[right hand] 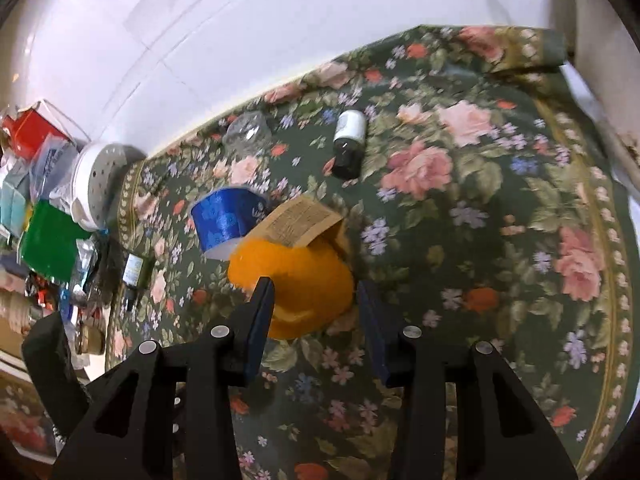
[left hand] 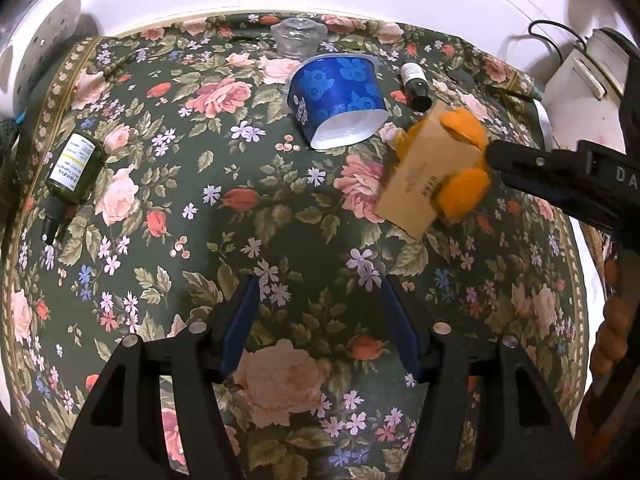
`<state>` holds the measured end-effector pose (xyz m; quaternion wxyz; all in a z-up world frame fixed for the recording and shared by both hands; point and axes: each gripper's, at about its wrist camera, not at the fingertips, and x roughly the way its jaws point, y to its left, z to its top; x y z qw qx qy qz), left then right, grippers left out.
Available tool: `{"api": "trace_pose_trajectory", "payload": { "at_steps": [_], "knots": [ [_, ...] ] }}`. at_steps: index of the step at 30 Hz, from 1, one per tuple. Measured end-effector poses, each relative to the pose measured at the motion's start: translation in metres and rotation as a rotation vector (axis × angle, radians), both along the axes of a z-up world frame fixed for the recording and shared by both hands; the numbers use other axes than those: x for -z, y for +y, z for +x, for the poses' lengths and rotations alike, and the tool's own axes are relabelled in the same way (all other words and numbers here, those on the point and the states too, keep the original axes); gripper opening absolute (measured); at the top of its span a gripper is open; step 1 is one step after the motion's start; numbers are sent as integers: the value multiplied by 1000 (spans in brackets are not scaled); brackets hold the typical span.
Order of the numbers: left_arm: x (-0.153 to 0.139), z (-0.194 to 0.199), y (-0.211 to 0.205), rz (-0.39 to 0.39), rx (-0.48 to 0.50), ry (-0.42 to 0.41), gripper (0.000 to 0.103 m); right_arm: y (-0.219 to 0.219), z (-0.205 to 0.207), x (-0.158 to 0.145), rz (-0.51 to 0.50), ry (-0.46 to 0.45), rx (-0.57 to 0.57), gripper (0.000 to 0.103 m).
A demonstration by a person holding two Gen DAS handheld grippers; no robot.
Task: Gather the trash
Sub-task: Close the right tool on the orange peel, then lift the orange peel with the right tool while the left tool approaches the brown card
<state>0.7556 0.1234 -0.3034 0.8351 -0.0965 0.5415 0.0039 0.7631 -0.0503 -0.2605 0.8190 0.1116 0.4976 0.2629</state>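
An orange peel (right hand: pixel 294 292) lies on the floral tablecloth, partly on a small brown cardboard piece (right hand: pixel 304 220). My right gripper (right hand: pixel 314 300) is open with its fingers on either side of the peel, not closed on it. In the left wrist view the peel (left hand: pixel 466 184) and cardboard (left hand: pixel 428 172) lie at the right, with the right gripper's finger (left hand: pixel 520 160) reaching them. A blue cup (left hand: pixel 336 96) lies on its side; it also shows in the right wrist view (right hand: pixel 226 220). My left gripper (left hand: pixel 320 320) is open and empty above the cloth.
A green bottle (left hand: pixel 72 172) lies at the left, a small dark bottle (left hand: pixel 414 86) and a clear glass lid (left hand: pixel 298 36) at the back. A white perforated tub (right hand: pixel 100 184) and cluttered packages (right hand: pixel 44 232) stand beyond the table's left edge. A white wall stands behind.
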Motion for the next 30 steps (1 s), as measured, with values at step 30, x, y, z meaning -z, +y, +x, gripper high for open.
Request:
{"api": "trace_pose_trajectory", "payload": {
  "at_steps": [30],
  "knots": [
    [-38,28,-24,-32,106,-62,62,-37,-24,-7,-100,-76,29,9]
  ]
}}
